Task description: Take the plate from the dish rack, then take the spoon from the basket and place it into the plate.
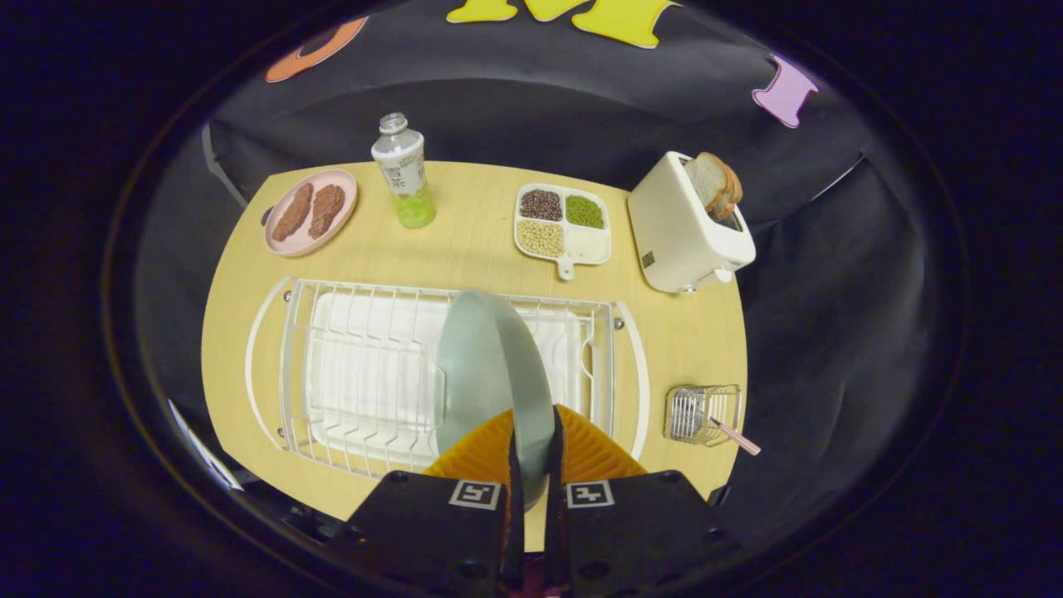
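The gripper (pixel 531 453) has both fingers pressed together on the near edge of a pale grey-green round plate (pixel 490 365), which stands on edge between them and rises over the white wire dish rack (pixel 349 365). The rack sits on a white drip tray on the light wooden table (pixel 465 241), taking up most of the table's near half; whether the plate's lower rim touches the rack wires cannot be told, since the fingers cover it.

To the right of the rack, near the table's right edge, stands a small silver wire basket (pixel 702 413). A spoon with a pink patterned handle (pixel 735 437) rests in it, the handle leaning out to the right over the basket's near corner — its bowl end lies hidden among the wires.

On the far side of the table, from left to right: a pink round plate holding two brown pieces of meat (pixel 311 212), an upright clear plastic bottle with green liquid at the bottom (pixel 404 170), a white four-compartment tray with dark, green and pale beans (pixel 563 221), and a white toaster with slices of bread standing in its slot (pixel 685 224). All four stand well apart from the rack.
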Motion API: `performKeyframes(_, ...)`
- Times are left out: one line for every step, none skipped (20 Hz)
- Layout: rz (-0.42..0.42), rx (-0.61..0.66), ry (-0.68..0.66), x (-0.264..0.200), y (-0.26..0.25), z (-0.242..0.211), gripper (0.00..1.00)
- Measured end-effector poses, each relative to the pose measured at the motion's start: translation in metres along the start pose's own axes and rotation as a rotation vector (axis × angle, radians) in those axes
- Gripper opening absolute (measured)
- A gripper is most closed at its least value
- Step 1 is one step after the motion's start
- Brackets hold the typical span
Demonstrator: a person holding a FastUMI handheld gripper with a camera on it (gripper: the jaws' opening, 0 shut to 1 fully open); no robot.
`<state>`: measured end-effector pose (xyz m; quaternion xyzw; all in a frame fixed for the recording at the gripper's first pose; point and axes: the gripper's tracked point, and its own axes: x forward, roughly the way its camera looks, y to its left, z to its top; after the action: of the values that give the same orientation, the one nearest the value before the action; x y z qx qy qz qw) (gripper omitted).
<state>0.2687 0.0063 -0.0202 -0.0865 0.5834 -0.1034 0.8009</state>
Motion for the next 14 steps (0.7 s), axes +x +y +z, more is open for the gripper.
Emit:
performKeyframes(-0.022,0.002,-0.009,-0.001,-0.001,0.0,0.14)
performKeyframes(-0.052,0.004,-0.022,0.0,-0.002,0.001,0.14)
performKeyframes(-0.078,0.004,-0.04,-0.001,-0.001,0.001,0.13)
performKeyframes(-0.099,0.003,-0.056,-0.001,0.0,0.002,0.13)
performKeyframes(-0.128,0.0,-0.073,-0.003,0.002,0.002,0.13)
performKeyframes(-0.149,-0.006,-0.092,-0.006,0.005,0.002,0.13)
performKeyframes(-0.171,-0.005,-0.108,-0.006,0.007,0.002,0.13)
performKeyframes(-0.187,-0.006,-0.117,-0.008,0.009,0.002,0.13)
performKeyframes(-0.206,-0.009,-0.124,-0.008,0.011,0.0,0.13)
performKeyframes(-0.219,-0.007,-0.132,-0.01,0.014,0.0,0.13)
performKeyframes(-0.228,-0.002,-0.142,-0.009,0.017,-0.001,0.13)
performKeyframes(-0.242,0.008,-0.15,-0.011,0.019,-0.002,0.13)
performKeyframes(-0.253,0.016,-0.162,-0.011,0.022,-0.002,0.13)
performKeyframes(-0.275,0.02,-0.174,-0.012,0.024,-0.002,0.13)
